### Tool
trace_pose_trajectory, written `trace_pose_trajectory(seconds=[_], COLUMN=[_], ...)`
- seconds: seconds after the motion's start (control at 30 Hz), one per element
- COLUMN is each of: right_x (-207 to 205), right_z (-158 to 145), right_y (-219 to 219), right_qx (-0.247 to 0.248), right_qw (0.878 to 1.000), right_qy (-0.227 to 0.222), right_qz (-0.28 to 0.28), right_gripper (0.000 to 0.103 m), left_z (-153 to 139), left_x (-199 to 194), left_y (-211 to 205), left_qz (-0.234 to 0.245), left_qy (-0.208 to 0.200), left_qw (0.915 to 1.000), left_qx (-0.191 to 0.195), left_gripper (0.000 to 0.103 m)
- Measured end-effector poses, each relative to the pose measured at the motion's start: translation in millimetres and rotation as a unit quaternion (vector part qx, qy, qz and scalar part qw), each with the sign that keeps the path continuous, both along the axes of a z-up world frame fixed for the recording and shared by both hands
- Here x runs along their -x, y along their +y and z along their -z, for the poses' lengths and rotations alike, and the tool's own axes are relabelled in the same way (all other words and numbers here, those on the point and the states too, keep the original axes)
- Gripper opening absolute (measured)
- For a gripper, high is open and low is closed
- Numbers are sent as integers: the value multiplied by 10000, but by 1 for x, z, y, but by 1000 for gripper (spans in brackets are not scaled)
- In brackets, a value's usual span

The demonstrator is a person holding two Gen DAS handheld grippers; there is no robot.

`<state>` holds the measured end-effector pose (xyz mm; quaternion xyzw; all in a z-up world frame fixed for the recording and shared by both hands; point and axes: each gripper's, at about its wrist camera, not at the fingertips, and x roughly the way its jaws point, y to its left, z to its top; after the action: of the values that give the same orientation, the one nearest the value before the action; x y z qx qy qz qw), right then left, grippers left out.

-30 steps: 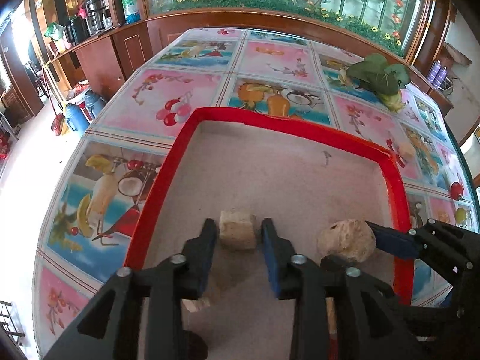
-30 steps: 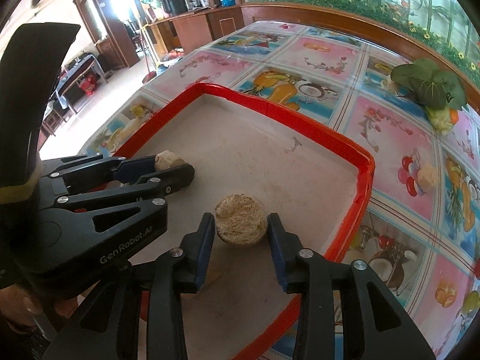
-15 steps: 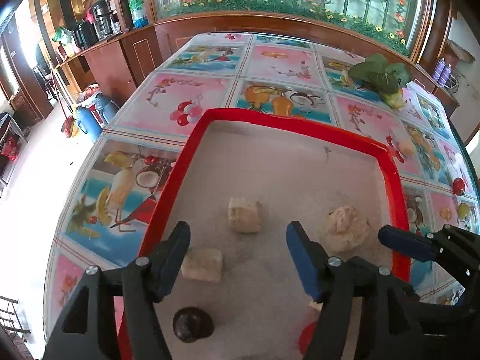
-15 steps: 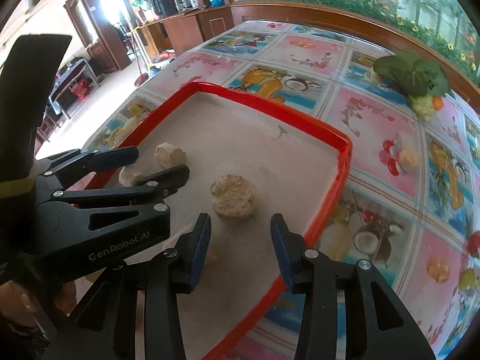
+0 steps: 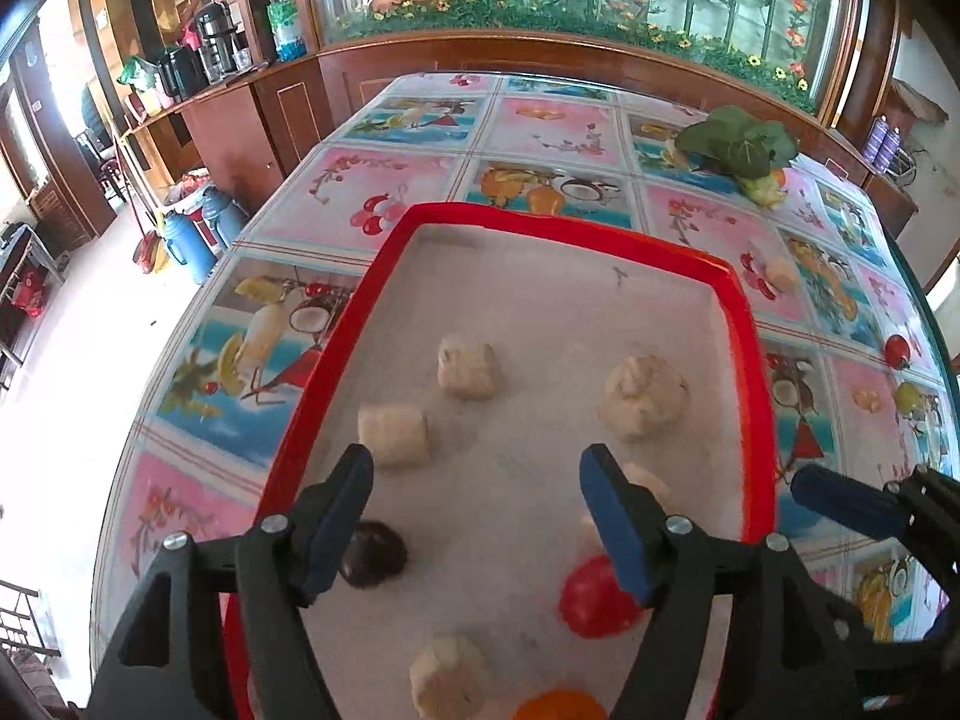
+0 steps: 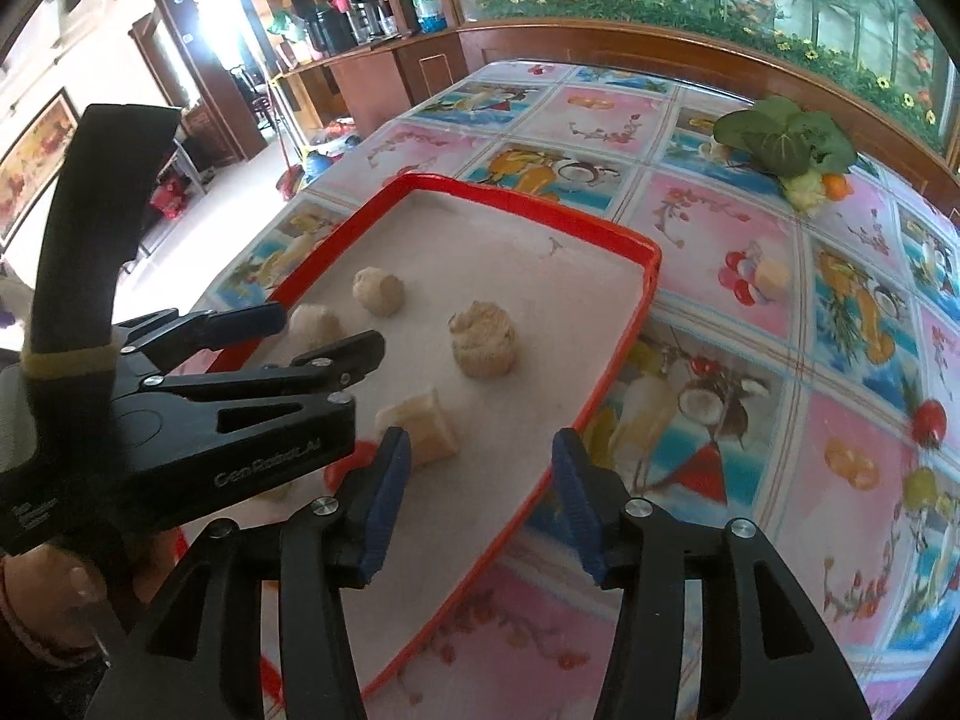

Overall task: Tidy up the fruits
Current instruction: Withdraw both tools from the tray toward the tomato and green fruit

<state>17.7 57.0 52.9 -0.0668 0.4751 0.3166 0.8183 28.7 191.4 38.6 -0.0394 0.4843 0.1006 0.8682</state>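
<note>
Jaws of the left gripper [image 5: 477, 483] are seen opening, wide apart, with nothing gripped; only bare tray floor is framed between the blue pads. Jaws of the right gripper [image 6: 480, 465] are likewise opening and empty, held over the tray's near right rim.

Tray [image 5: 747, 372], red-rimmed with a pale floor, is set on the tablecloth [image 5: 372, 192]. Contents, listed from the left jaws outward:
- dark fruit [image 5: 372, 555], partly hidden behind the left finger;
- red fruit [image 5: 594, 600], partly hidden behind the right finger;
- beige block [image 5: 394, 435], just beyond the left fingertip;
- small pale piece [image 5: 651, 483], beside the right fingertip;
- beige cube [image 5: 468, 367], farther in;
- round beige lump [image 5: 645, 396], toward the right wall;
- pale piece [image 5: 447, 681] and orange fruit [image 5: 555, 708], at the lower edge of the view.

Outside the tray, on the tablecloth: leafy bunch [image 6: 786, 141] at the far right, small pale piece [image 6: 771, 277], cherry tomato [image 6: 930, 417].

Part of a hand [image 6: 54, 600] is seen on the left gripper's handle in the right wrist view.
</note>
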Motion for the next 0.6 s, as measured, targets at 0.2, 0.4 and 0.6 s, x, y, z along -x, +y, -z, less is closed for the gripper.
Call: trace_pose_trajectory(seconds=[0.2,0.4,0.6], right_x=[23,45,53], right_z=[-3,3,13], right_y=[-18,-64,-127], right_qx=[-71,-180,-213], right_qw=[9999,9994,9975], right_qy=[97,265,310], right_qz=[-75,102,596], right_gripper=[49,52,52], left_z=[-8,-13,-13], left_x=[18,34,42], left_y=[-27,-67,-116], left_qz=[97,349,750], left_qy=[-99,-146,-71], left_qw=[9999,9991,9969], left_qx=[-5,169,218], left_gripper=[78,79,79])
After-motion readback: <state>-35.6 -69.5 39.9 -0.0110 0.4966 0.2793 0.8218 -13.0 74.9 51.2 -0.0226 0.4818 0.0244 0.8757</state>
